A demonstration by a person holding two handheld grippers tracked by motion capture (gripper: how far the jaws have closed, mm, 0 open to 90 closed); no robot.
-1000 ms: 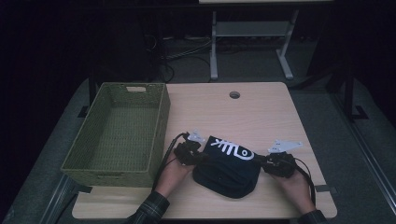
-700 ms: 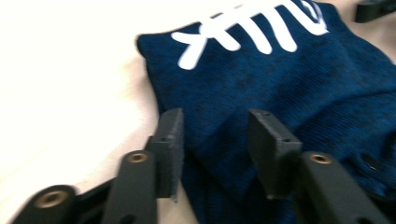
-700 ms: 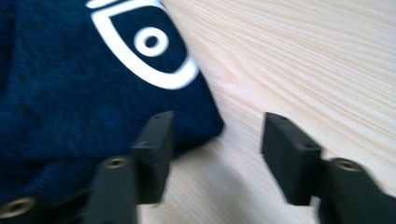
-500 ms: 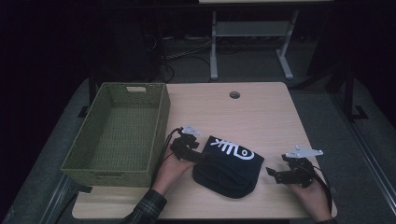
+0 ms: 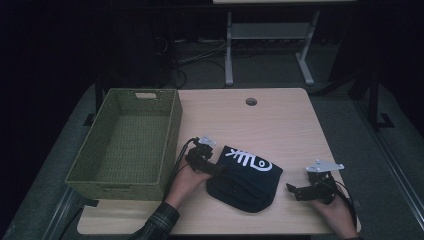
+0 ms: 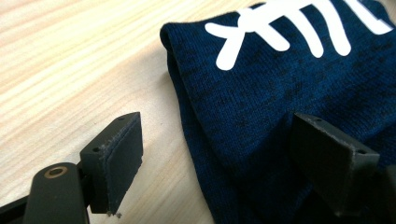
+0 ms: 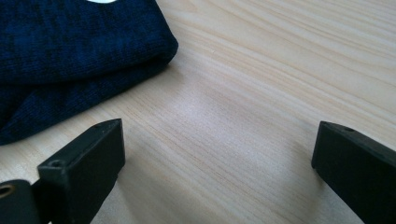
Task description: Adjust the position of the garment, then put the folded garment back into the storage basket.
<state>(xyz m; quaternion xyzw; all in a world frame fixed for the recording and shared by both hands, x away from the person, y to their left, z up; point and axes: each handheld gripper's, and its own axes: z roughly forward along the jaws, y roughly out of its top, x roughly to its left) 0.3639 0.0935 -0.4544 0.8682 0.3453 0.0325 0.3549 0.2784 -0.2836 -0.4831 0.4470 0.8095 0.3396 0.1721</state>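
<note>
Both grippers, left [image 5: 216,169] and right [image 5: 295,190], have just opened, empty; the folded navy garment [image 5: 245,177] may unfold if snagged.

A dim lab or workroom. A plain wooden table [image 5: 280,125] stands on grey carpet. At twelve o'clock, loose cables [image 5: 200,55] trail under a metal stand [image 5: 265,35].

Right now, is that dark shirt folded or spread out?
Folded: the shirt lies as a compact bundle on the table, with doubled layers showing at its edge.
</note>
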